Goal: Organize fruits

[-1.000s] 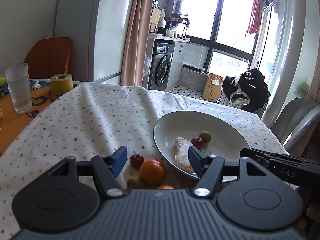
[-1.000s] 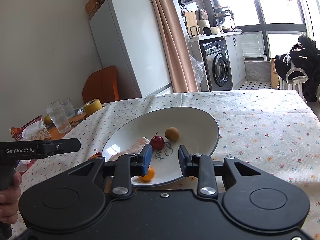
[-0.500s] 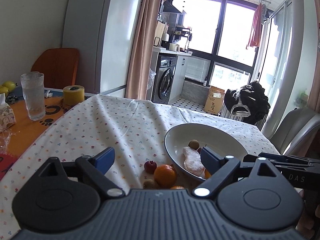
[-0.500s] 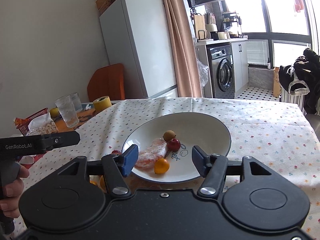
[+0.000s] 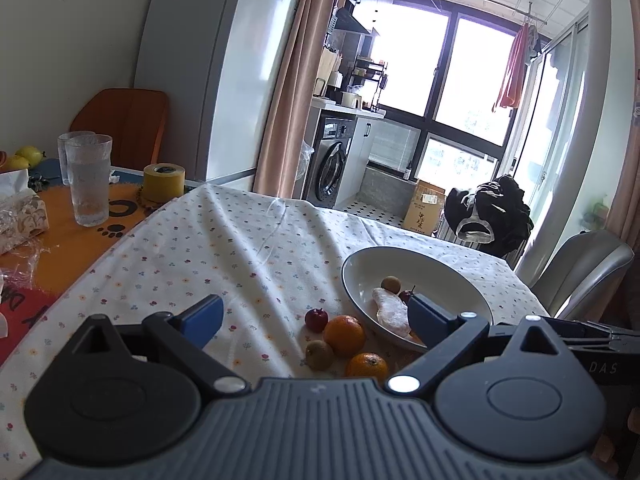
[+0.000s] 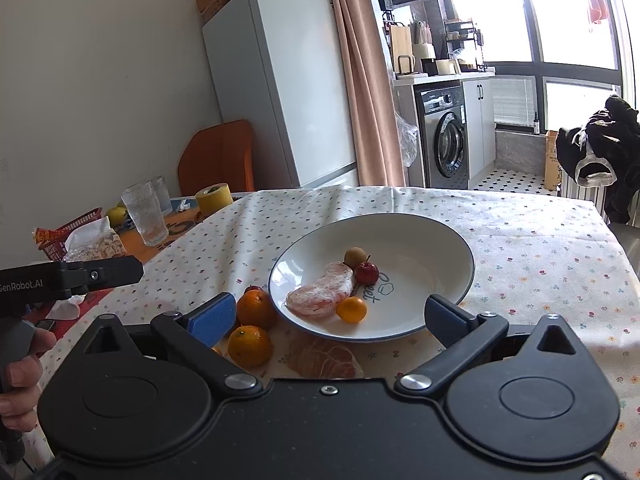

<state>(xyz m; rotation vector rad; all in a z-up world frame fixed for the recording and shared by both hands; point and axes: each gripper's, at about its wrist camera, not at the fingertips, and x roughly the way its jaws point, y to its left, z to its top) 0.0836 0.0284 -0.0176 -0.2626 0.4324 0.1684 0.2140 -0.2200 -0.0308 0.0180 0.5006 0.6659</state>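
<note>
Orange fruit (image 5: 344, 335) — between hand-held gripper (image 5: 316, 318) fingers

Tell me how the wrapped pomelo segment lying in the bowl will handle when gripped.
The wrapped pomelo segment looks soft, so it would likely squash under a hard pinch. Its glossy film may be slippery. Curved and lying flat in the bowl, it probably won't roll.

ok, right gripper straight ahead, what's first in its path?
Likely the plate: its near rim sits between the open fingers of the right gripper. Depth is unclear, so it may pass over the rim.
</note>
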